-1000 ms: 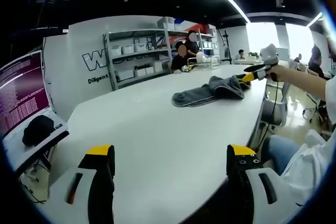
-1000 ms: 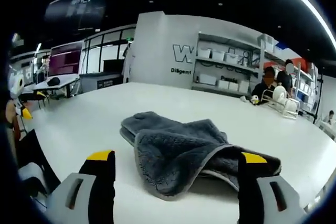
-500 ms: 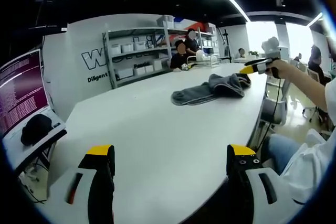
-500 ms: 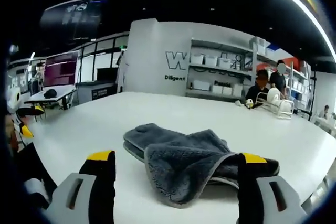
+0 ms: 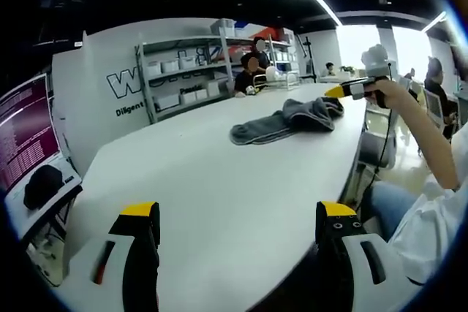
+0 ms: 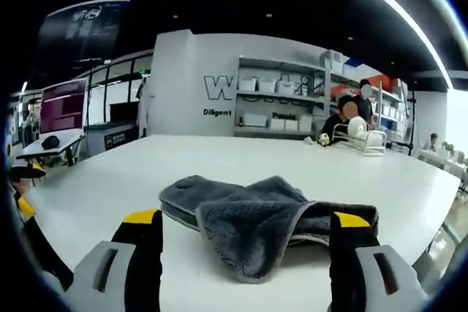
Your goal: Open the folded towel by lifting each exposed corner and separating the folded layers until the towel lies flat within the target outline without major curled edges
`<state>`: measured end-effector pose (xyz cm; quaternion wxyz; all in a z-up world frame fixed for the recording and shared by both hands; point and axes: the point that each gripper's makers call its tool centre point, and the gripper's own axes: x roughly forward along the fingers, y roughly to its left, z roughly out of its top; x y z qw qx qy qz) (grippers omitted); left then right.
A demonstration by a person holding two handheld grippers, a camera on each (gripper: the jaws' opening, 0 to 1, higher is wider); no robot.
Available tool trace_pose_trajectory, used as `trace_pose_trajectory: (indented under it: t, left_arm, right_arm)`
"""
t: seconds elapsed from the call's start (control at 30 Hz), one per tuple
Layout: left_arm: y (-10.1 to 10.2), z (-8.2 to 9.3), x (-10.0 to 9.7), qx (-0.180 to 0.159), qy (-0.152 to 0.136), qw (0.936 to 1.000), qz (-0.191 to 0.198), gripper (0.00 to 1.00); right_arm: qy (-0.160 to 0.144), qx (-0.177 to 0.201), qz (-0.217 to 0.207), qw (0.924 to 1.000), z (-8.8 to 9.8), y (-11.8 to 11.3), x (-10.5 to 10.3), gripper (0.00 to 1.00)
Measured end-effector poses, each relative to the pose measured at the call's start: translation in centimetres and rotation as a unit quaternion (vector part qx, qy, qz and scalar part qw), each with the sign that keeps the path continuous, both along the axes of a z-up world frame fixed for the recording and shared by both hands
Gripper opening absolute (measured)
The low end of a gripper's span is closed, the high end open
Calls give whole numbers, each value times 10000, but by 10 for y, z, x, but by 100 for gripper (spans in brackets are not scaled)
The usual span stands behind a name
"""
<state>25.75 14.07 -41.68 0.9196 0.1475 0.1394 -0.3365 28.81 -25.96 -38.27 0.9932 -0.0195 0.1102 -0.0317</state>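
That grey towel (image 6: pixel 256 221) looks like fuzzy, matt plush cloth, sitting at 12 o'clock on a smooth white table (image 6: pixel 102 195) with a slight sheen.

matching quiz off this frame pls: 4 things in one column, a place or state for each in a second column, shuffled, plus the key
Things
1. grey towel
2. left gripper
3. right gripper
4. monitor

Places or states
A. lit, with lines of text on a purple screen, at the left of the left gripper view
B. jaws apart above bare white table, far from the towel
C. rumpled, layers still folded over each other
D. at the towel's near edge, one jaw tip over the cloth, jaws apart

Pairs: 1-C, 2-B, 3-D, 4-A
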Motion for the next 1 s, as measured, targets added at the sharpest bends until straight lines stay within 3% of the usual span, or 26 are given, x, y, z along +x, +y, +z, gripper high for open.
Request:
trace_pose_trajectory:
  t: [0.17, 0.47, 0.77, 1.0]
  left_arm:
    - [-5, -2, -1, 48, 12, 10000, -43, 87]
    - [-16, -6, 0, 42, 50, 9999, -100, 87]
    - [-31, -9, 0, -108, 101, 9995, -272, 85]
    - [-43, -11, 4, -166, 41, 9989, -437, 83]
  right_arm:
    - [150, 20, 30, 9999, -14, 8, -5, 97]
    - [110, 104, -164, 9997, -31, 14, -17, 97]
    - [-110, -54, -233, 9997, -31, 19, -30, 96]
    - [-153, -172, -40, 9997, -27, 34, -38, 96]
